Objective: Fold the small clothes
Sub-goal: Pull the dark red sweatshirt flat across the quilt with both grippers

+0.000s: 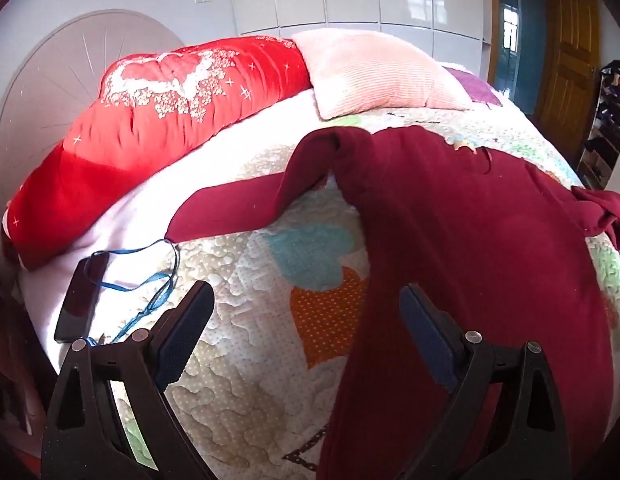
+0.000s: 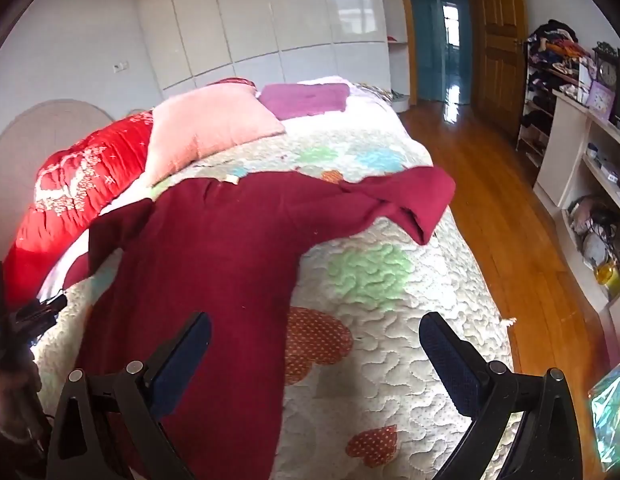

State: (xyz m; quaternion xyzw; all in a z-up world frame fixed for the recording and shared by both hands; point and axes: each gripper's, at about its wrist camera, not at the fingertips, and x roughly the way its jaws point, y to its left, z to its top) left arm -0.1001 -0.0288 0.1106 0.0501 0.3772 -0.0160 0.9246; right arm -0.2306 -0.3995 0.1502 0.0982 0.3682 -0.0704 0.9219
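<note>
A dark red long-sleeved top lies spread flat on the quilted bedspread, collar away from me. Its left sleeve stretches out to the left; its right sleeve is crumpled near the bed's right edge. The top also shows in the right wrist view. My left gripper is open and empty above the top's left side edge. My right gripper is open and empty above the top's right side edge and the quilt.
A red quilt roll and a pink pillow lie at the head of the bed. A dark phone with a blue cord lies left of the sleeve. A purple folded cloth lies beyond the pillow. Wooden floor and shelves are to the right.
</note>
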